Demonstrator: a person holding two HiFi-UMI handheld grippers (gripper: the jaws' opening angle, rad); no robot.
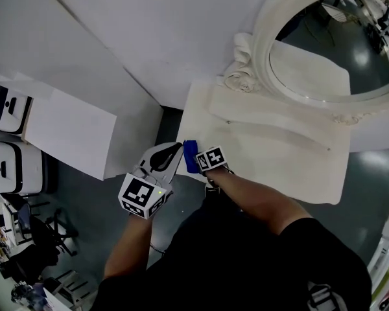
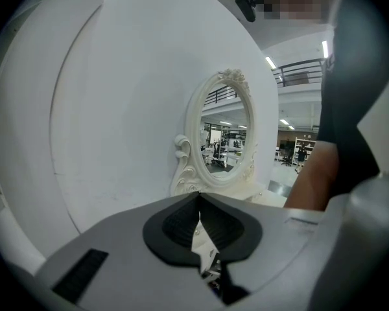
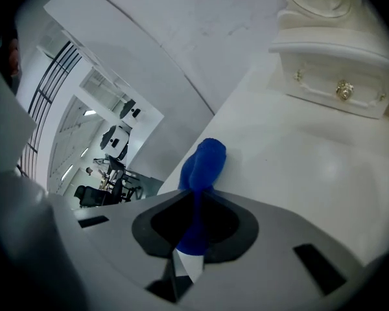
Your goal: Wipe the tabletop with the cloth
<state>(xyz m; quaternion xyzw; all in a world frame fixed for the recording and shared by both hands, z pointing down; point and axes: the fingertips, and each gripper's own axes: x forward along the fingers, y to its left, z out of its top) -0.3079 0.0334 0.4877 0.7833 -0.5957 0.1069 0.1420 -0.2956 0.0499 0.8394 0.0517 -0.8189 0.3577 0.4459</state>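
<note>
Cloth: a blue cloth [image 1: 190, 155] is pinched in the right gripper [image 1: 204, 162] and lies bunched at the tabletop's front left corner, close to the edge; in the right gripper view the cloth [image 3: 204, 167] is seen sticking out past the jaw tips, its far end touching the white surface.
Right gripper: the jaws are closed on the cloth, which runs down between the dark pads of the right gripper [image 3: 196, 199]; the gripper is held low over the corner of the tabletop [image 1: 279, 167].
Left gripper: the left gripper [image 1: 163, 157] is held off the table, just beside its left edge and above the dark floor [image 1: 110, 212]; the jaws of the left gripper [image 2: 200, 222] are pressed together with nothing between them.
Tabletop: a white tabletop [image 3: 298, 167] is set against a white wall [image 1: 168, 31].
Mirror: an oval mirror [image 1: 324, 37] in an ornate white frame stands at the back of the table; the mirror [image 2: 225, 131] is faced by the left gripper.
Drawer: a small white drawer [image 3: 337, 86] with a round knob [image 3: 343, 91] is seen below the mirror.
</note>
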